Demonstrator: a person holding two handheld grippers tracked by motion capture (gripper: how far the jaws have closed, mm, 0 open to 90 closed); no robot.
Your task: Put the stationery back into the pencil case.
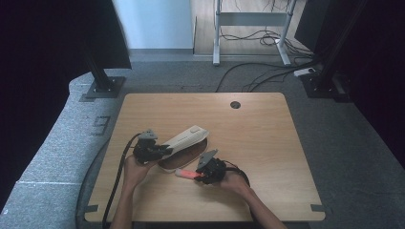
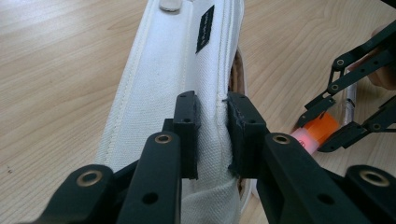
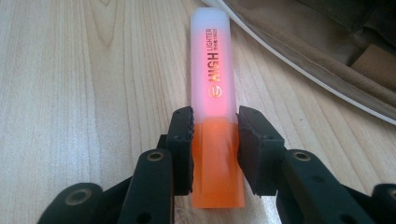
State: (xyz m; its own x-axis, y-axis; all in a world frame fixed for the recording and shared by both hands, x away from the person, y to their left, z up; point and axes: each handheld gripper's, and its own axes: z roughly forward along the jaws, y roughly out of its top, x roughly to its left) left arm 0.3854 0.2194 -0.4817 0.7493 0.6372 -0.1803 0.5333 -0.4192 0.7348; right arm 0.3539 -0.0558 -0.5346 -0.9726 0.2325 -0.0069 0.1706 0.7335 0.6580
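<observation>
One wooden surface (image 1: 267, 143); one white fabric pencil case (image 2: 177, 84), flap lifted, pinched by your left gripper (image 2: 212, 135). One orange highlighter (image 3: 212, 116) beside the case, apparently resting on the surface, long axis pointing toward the case opening; your right gripper (image 3: 215, 144) flanks it, pads seemingly touching.

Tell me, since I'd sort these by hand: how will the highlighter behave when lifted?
The highlighter looks like rigid, smooth plastic, so probably stiff, light and somewhat slippery. Its flat sides suggest it won't roll on the table. The right gripper closes near one end, so it may tilt.
</observation>
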